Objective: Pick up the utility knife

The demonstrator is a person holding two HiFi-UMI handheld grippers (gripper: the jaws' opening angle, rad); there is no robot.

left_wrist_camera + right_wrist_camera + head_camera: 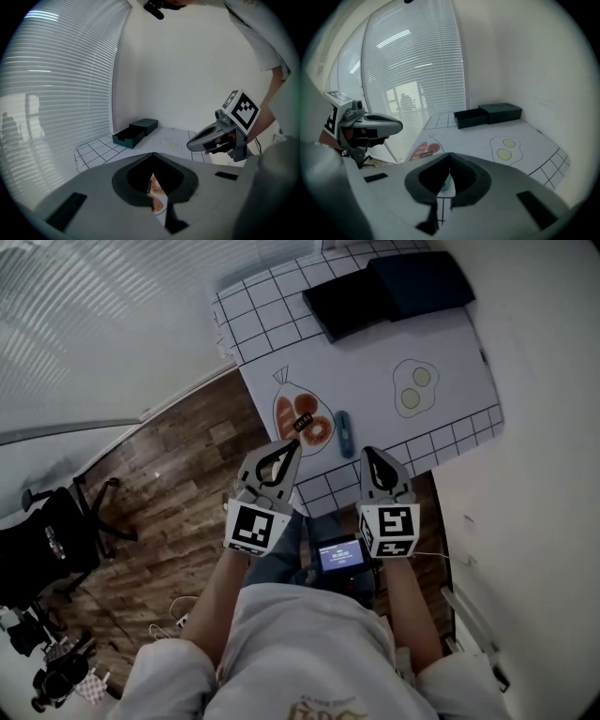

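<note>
White table (450, 352) by blinds; utility knife (345, 434) lies flat, long axis running away from person, just ahead of and between both tips, nearer right gripper (375, 465) (teal sliver below its tips probably knife). Left gripper (279, 461) likewise has jaws together, empty

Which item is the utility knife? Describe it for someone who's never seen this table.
Find the white tablecloth with grid borders. Toward the edge nearest the person, just right of the orange sausage drawing, lies the utility knife. It is the only slim blue-grey object lying loose there; the fried-egg drawing is flat print and the dark box sits at the far end.
</note>
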